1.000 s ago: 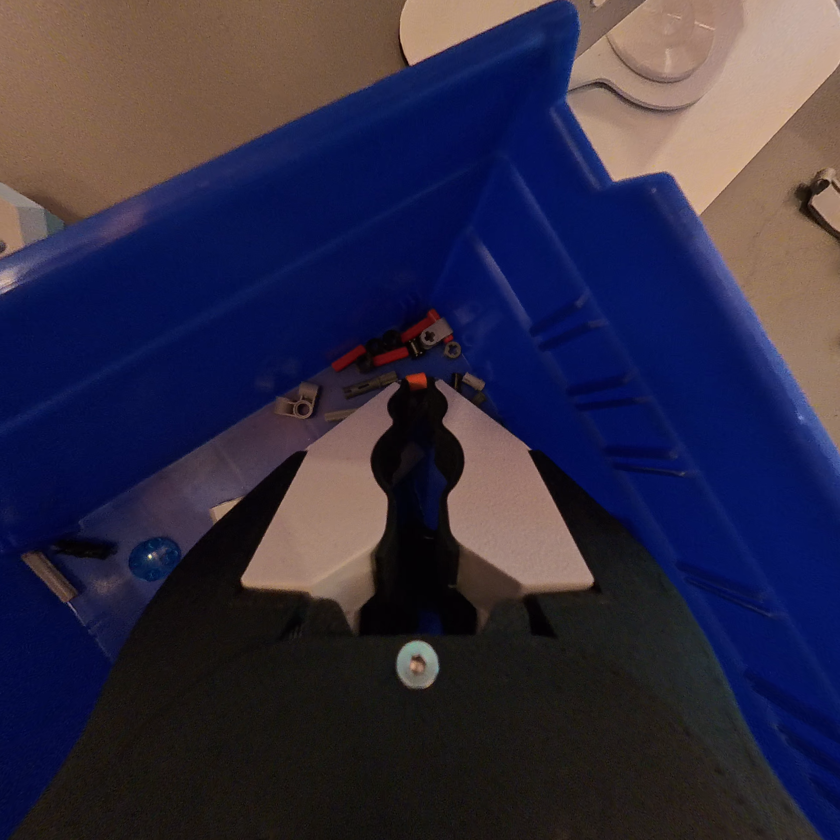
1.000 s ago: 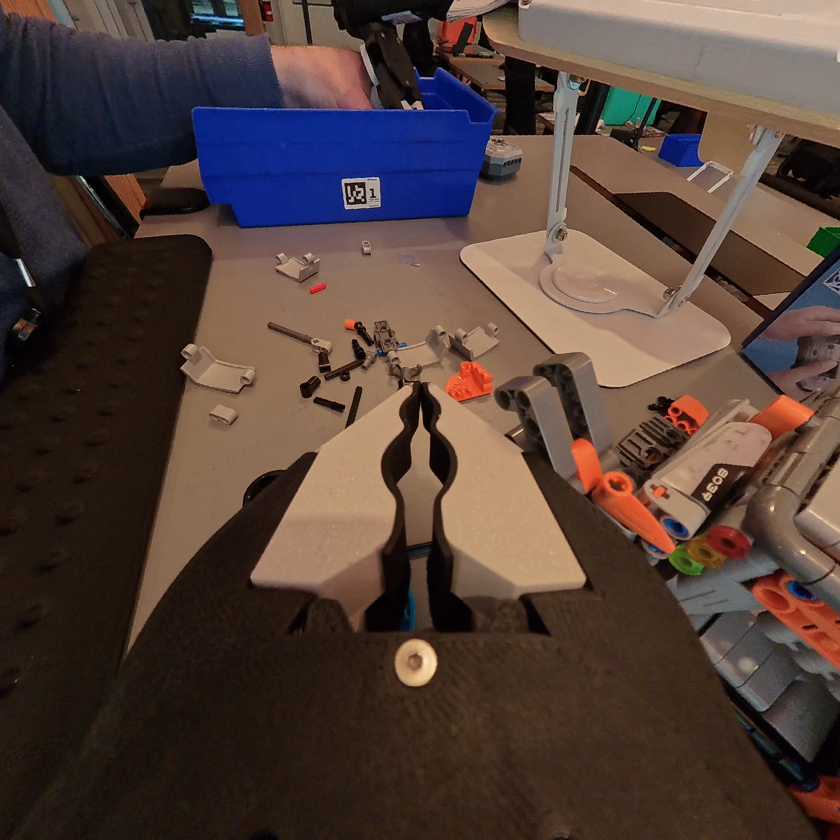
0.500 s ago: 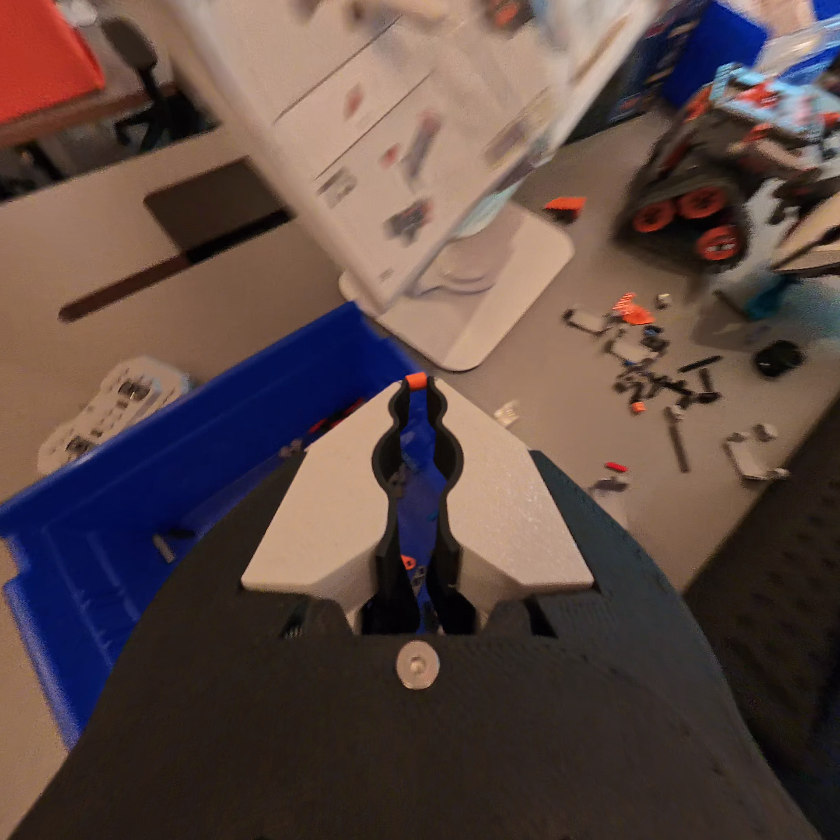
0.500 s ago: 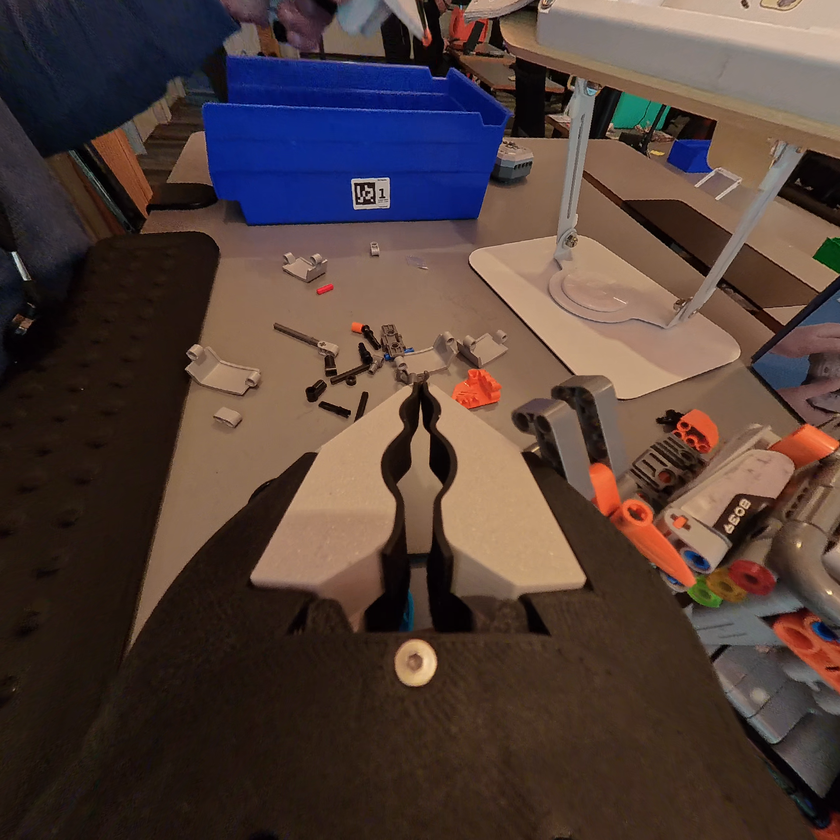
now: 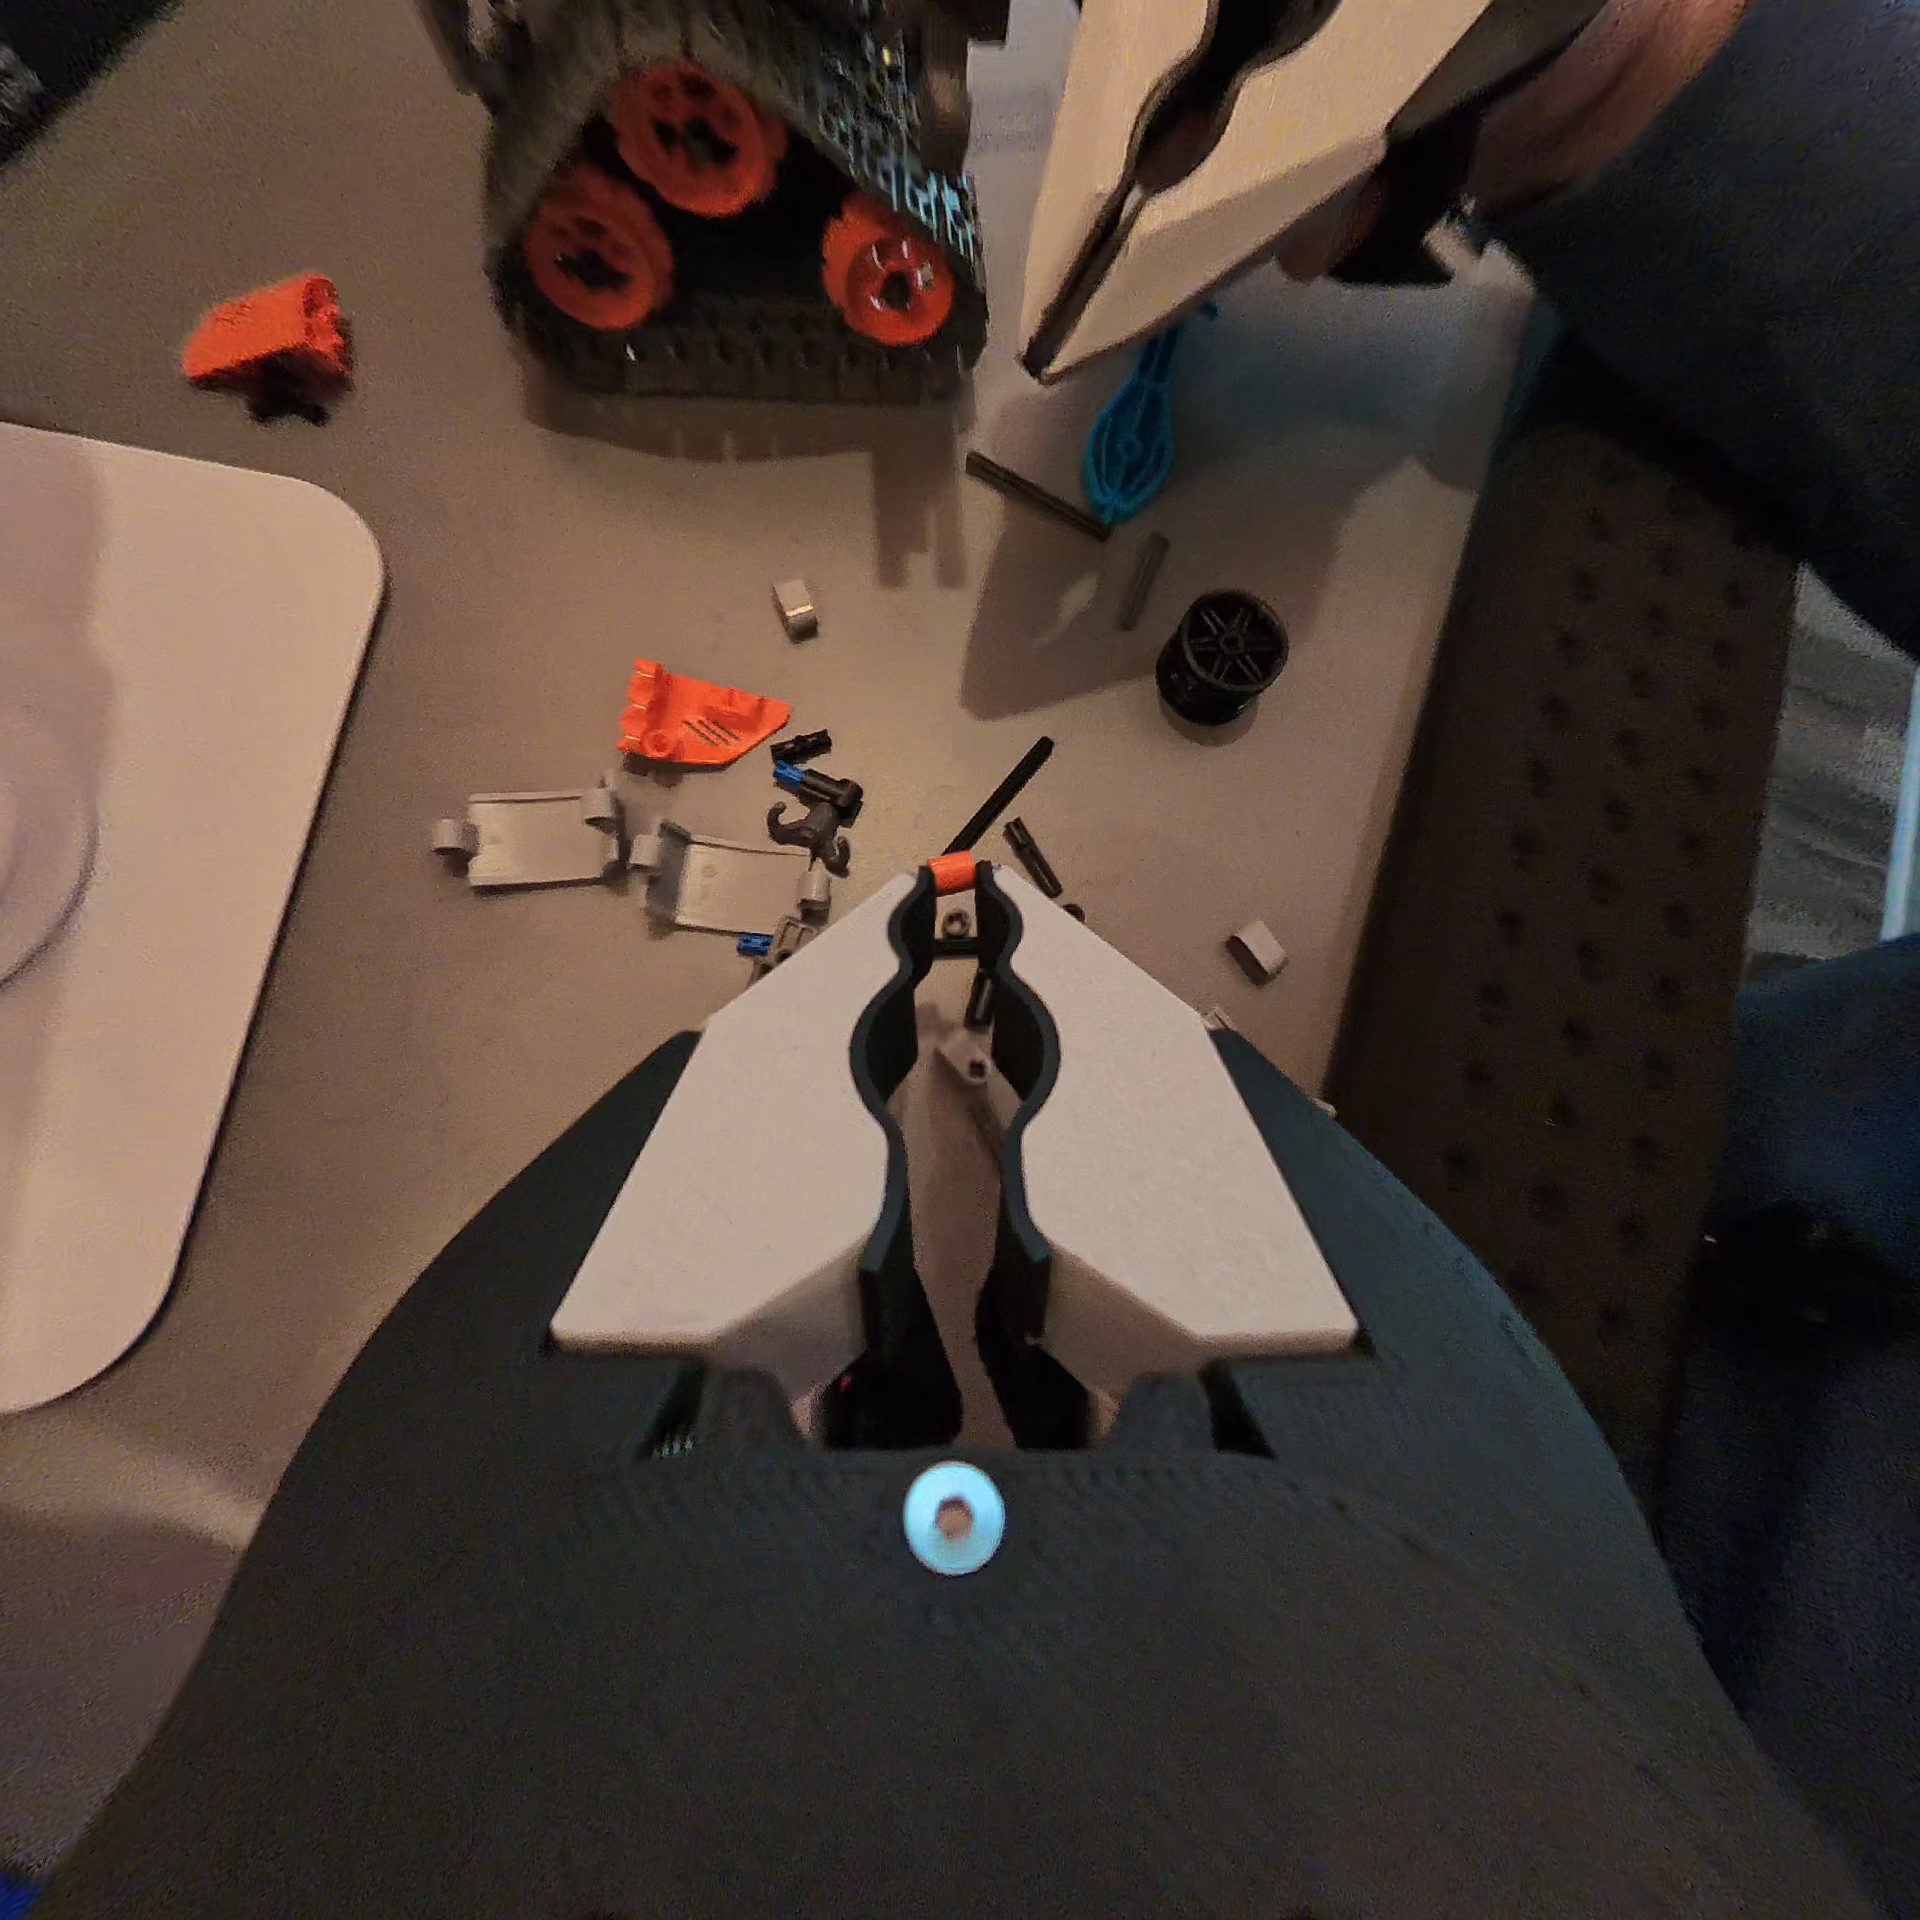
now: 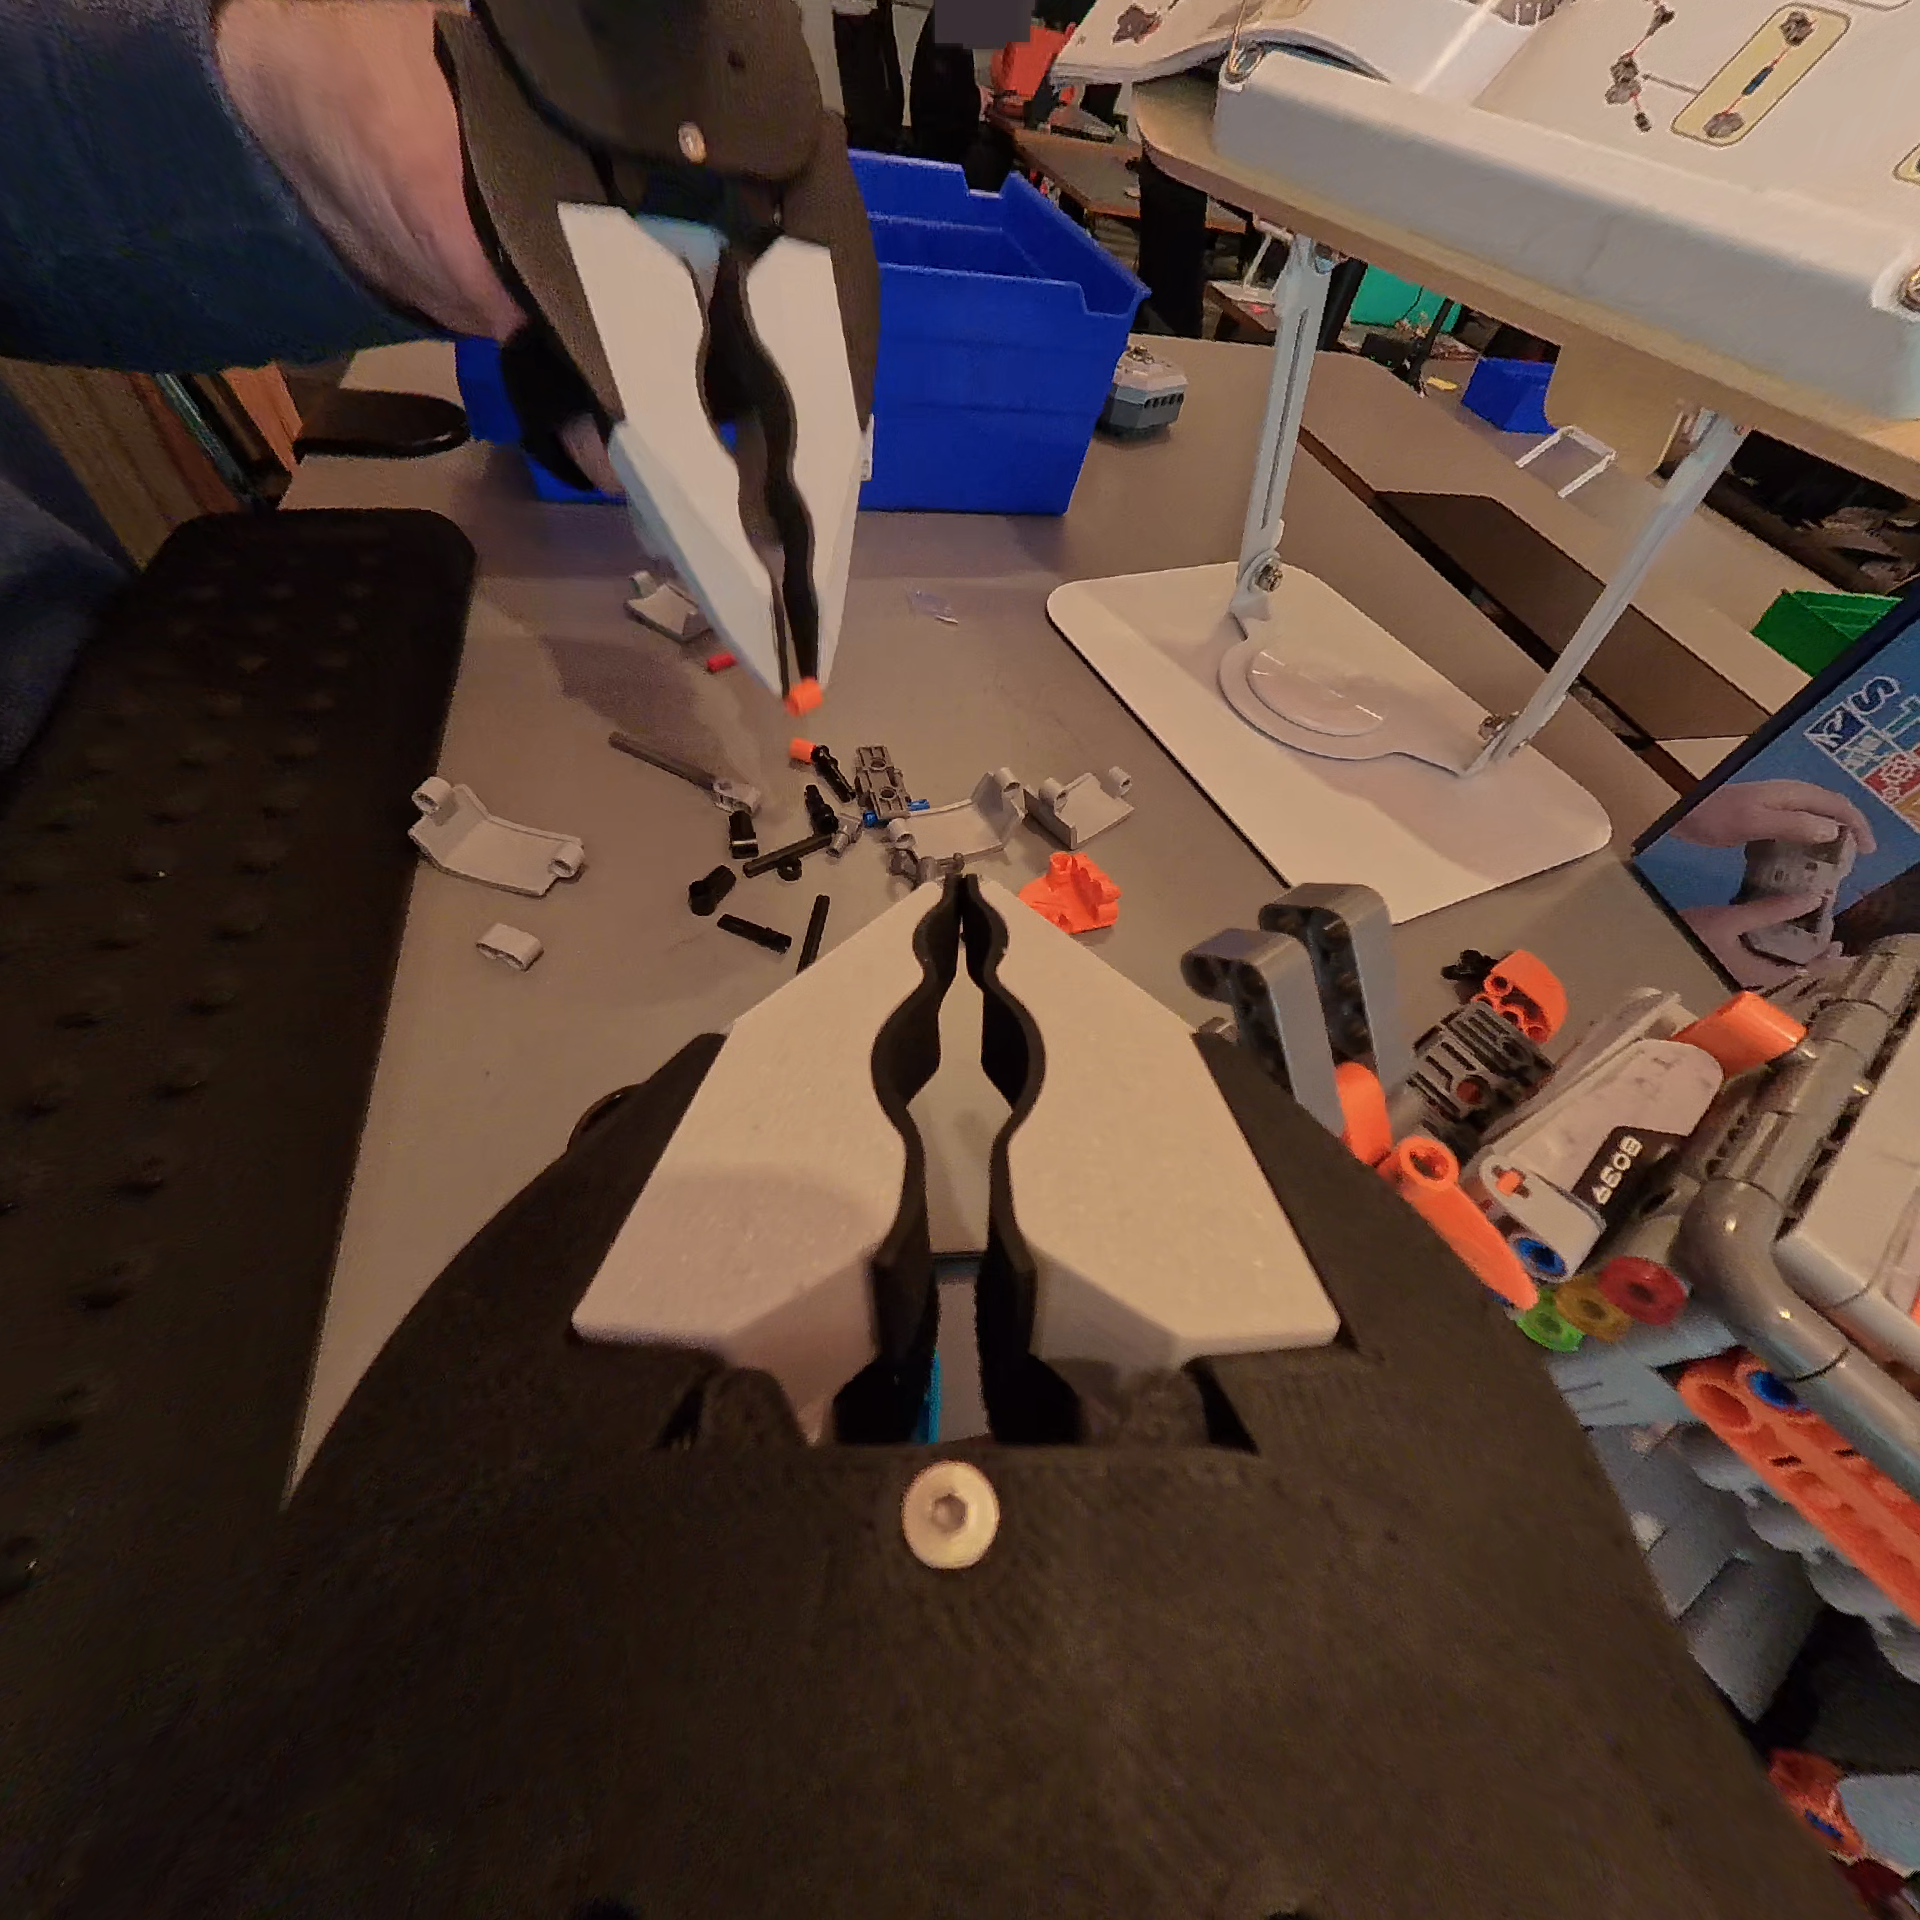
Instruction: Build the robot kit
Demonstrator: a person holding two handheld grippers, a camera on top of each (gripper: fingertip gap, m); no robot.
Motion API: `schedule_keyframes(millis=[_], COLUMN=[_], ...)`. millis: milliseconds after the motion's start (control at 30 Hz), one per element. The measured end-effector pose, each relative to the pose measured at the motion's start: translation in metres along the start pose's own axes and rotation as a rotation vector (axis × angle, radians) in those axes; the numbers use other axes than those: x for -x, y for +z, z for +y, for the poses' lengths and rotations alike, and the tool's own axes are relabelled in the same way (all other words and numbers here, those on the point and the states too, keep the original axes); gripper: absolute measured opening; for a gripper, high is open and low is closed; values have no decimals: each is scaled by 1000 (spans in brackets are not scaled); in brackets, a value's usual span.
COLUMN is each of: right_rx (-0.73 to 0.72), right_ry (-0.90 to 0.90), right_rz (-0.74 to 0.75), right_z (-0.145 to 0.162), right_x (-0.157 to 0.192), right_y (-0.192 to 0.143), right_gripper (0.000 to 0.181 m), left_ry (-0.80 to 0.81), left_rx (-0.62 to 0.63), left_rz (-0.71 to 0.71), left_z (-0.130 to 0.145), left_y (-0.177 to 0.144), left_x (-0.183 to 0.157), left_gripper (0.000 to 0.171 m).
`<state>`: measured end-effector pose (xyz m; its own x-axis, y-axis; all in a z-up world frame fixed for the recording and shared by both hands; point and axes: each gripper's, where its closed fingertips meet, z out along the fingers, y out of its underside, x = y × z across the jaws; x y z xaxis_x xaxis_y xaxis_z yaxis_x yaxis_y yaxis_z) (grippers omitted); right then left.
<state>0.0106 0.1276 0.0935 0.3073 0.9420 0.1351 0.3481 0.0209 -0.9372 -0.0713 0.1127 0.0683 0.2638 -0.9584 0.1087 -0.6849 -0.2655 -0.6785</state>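
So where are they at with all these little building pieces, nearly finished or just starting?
Looks done: a tracked model with orange wheels stands partly built on the table. In hand: the left tool pinches a small orange piece above the table; the right tool is shut and empty. Left lying loose: grey panels, an orange wedge, black pins and a black wheel.

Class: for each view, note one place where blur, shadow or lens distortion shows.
Left wrist view: the tracked model and the right claw are motion-blurred. Right wrist view: the left claw is slightly blurred, casts a shadow on the table, and the stand bows near the edge.
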Motion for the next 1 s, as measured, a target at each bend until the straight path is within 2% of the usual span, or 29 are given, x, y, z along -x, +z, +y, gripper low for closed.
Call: schedule_keyframes(millis=[100,200,400,500,633,767,867,1000], right_rx=[10,-6,-5,-20,-41,-43,-32,-37], right_ry=[-12,-12,-18,-17,-13,-7,-5,2], right_rz=[4,0,-1,1,18,33,39,45], right_z=[1,-2,-2,-5,-9,-9,-6,-6], right_x=[1,2,3,3,-1,-4,-5,-7], right_y=[0,-2,-3,-5,-8,-9,-9,-10], right_gripper=[0,0,0,0,0,0,0,0], left_ry=[-22,-34,-43,-58,-62,-64,-79,-206], left_rx=[68,92,89,49,-28,-98,-94,-55], left_rz=[35,46,17,3,-43,-137,-298,-510], left_z=[16,22,20,13,1,-5,9,52], left_y=[28,40,44,32,-14,-86,-153,-242], left_x=[-7,-11,-7,-6,-3,9,37,80], left_gripper=[5,6,18,22,18,16,14,15])
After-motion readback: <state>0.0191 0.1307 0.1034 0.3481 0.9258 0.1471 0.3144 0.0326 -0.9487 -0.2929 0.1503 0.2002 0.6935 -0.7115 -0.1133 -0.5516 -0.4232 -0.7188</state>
